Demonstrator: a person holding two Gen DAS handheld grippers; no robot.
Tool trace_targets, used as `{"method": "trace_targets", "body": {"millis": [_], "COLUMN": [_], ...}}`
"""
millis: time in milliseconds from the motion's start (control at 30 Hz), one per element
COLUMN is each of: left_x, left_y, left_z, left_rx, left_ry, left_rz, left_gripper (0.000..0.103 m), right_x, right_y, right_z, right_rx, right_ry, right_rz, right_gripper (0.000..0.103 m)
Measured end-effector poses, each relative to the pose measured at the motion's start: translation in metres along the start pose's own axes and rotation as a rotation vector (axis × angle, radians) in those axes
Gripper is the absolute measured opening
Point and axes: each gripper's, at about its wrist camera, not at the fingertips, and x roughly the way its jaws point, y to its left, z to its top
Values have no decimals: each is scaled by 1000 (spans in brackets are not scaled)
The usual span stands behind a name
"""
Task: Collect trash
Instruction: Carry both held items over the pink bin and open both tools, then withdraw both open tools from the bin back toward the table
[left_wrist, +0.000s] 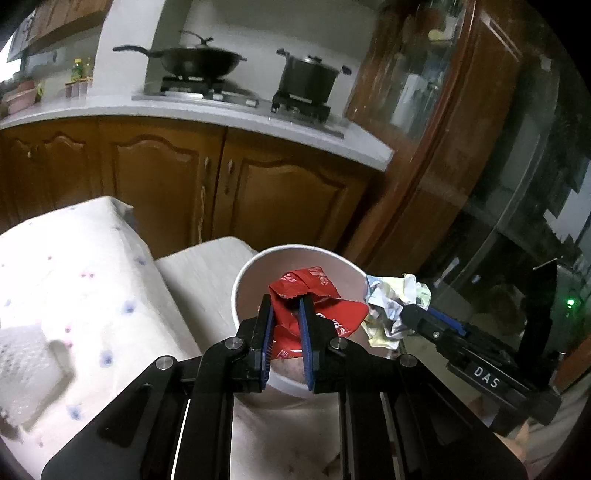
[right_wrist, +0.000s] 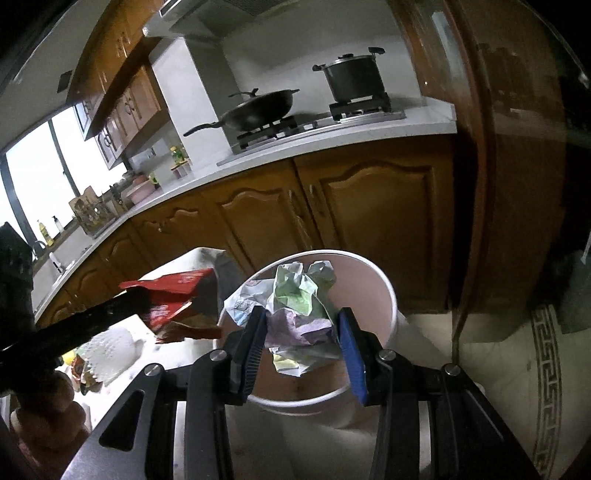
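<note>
My left gripper (left_wrist: 286, 301) is shut on a crumpled red wrapper (left_wrist: 325, 314), which hangs over the mouth of a round white bin (left_wrist: 243, 273). My right gripper (right_wrist: 302, 315) is shut on a ball of crumpled pastel paper (right_wrist: 295, 321), also above the white bin (right_wrist: 389, 295). In the left wrist view the paper ball (left_wrist: 388, 306) sits at the bin's right rim with the right gripper (left_wrist: 410, 312) behind it. In the right wrist view the red wrapper (right_wrist: 173, 299) and the left gripper (right_wrist: 147, 301) are just left of the bin.
A table with a white dotted cloth (left_wrist: 74, 280) lies left of the bin. Behind it run brown kitchen cabinets (left_wrist: 166, 181) and a counter with a wok (left_wrist: 199, 61) and a pot (left_wrist: 308, 77). A dark wooden cupboard (left_wrist: 443, 110) stands on the right. A person's hand (right_wrist: 55, 406) shows at lower left.
</note>
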Motion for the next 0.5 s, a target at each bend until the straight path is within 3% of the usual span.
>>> {"method": "trace_targets", "body": {"millis": [333,500], "left_x": [40,48], "left_y": [-2,-3], "left_z": [-1,-1], "left_rx": [8,14], "left_ry": [82,98], "left_rz": [16,19], "left_gripper": [14,18], "right_x": [25,34], "right_y": [-12,-18], "right_z": [-1,-2], "right_rx": [9,26], "right_ry": [52,82], "right_rz": [-9,-8], "right_gripper": [41,47]}}
